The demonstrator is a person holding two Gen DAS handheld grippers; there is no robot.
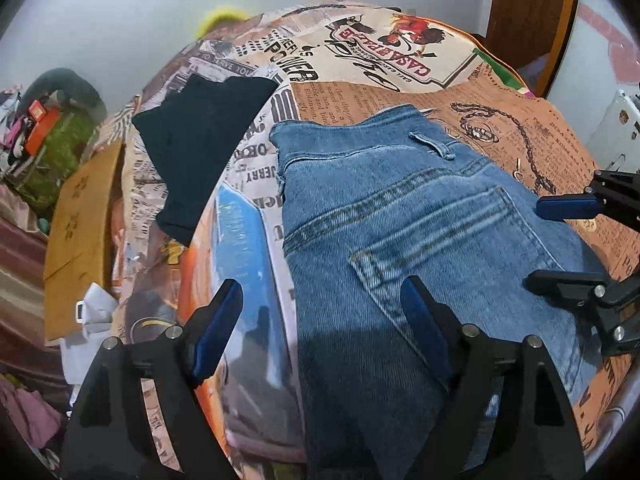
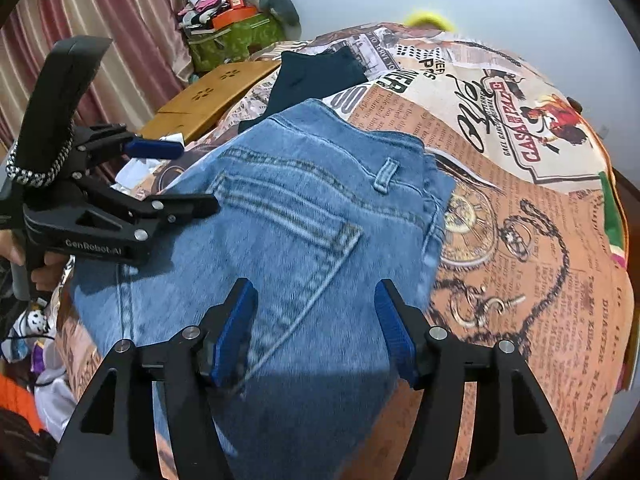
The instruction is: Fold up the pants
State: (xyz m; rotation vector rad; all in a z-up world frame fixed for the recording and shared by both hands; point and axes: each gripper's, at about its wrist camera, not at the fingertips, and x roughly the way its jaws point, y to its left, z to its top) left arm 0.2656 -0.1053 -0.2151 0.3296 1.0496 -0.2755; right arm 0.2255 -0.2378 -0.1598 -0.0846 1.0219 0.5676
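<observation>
Blue jeans [image 1: 400, 216] lie flat on a bed with a newspaper-print cover, back pocket and waistband up; they also show in the right wrist view [image 2: 296, 216]. My left gripper [image 1: 320, 300] is open and empty, hovering over the jeans' left edge. It shows in the right wrist view [image 2: 188, 176] at the left, jaws apart. My right gripper [image 2: 316, 304] is open and empty above the back pocket. It shows in the left wrist view [image 1: 536, 240] at the right edge.
A folded dark garment [image 1: 200, 140] lies on the bed cover [image 1: 520, 120] beyond the jeans. A wooden board [image 2: 212, 96], a green bag [image 2: 232, 40] with clutter and a striped curtain [image 2: 100, 12] stand at the left. A white wall [image 2: 480, 0] is behind.
</observation>
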